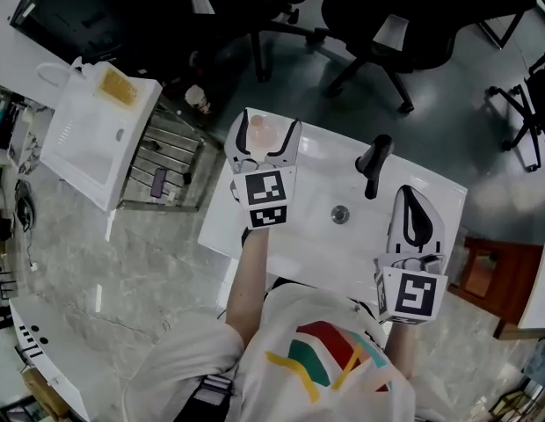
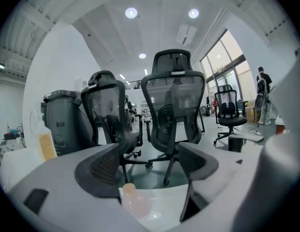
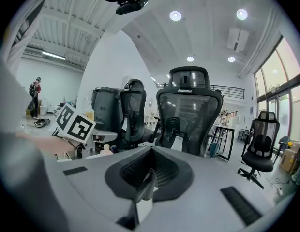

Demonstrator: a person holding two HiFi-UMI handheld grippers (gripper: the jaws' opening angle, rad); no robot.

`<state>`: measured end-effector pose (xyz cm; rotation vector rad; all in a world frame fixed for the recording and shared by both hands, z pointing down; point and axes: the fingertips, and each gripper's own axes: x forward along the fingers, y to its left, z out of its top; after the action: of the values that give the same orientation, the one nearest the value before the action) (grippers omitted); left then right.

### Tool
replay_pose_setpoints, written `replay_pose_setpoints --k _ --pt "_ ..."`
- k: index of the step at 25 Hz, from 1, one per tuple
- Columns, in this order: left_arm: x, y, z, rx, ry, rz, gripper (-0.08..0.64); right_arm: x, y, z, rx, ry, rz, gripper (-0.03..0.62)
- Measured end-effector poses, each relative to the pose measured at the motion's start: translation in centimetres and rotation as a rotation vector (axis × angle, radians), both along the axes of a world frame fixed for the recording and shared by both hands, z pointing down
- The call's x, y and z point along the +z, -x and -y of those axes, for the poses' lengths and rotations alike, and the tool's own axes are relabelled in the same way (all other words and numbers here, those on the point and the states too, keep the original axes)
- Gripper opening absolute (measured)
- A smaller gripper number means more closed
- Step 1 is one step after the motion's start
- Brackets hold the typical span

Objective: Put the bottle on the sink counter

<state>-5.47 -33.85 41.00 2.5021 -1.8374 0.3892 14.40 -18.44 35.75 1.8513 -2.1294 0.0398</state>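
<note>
A small pinkish translucent bottle stands on the white sink counter near its far left corner. My left gripper is open around it, one jaw on each side with a gap. In the left gripper view the bottle sits low between the spread jaws, closer to the left one, on the counter. My left gripper does not squeeze it. My right gripper hovers over the counter's right part, shut with nothing in it. In the right gripper view its jaws meet.
A black faucet rises at the back of the basin, whose drain lies mid-counter. A metal dish rack and a white tub stand to the left. Black office chairs sit beyond the counter. A brown stool is at the right.
</note>
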Motion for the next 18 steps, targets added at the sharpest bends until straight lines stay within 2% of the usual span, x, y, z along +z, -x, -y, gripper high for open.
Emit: replay_pose_setpoints --k 7,11,13,14,16,18 --pt "-8.5 -3.1 -3.5 0.092 -0.168 -0.030 0.287 -1.8 -1.5 -0.3 0.041 -0.065 0.025 0.012" --pt "-12.0 -4.3 -5.5 0.127 -0.241 -0.047 0.262 -2.3 -2.6 -0.5 0.069 -0.083 0.037 0.012" --pt "-13.6 -4.9 -6.2 0.132 -0.287 -0.088 0.250 -2.6 -3.0 -0.6 0.081 -0.092 0.042 0.012" --pt "-14.3 -5.1 -6.5 0.124 -0.312 -0.106 0.220 -2.7 -3.3 -0.6 0.086 -0.097 0.043 0.012" --pt "-15.1 -5.3 -7.3 0.094 -0.354 -0.113 0.068 -2.9 -3.7 -0.9 0.096 -0.105 0.045 0.012" --pt "-15.4 -5.7 -7.9 0.082 -0.363 -0.105 0.020 -3.1 -4.0 -1.1 0.105 -0.110 0.044 0.012"
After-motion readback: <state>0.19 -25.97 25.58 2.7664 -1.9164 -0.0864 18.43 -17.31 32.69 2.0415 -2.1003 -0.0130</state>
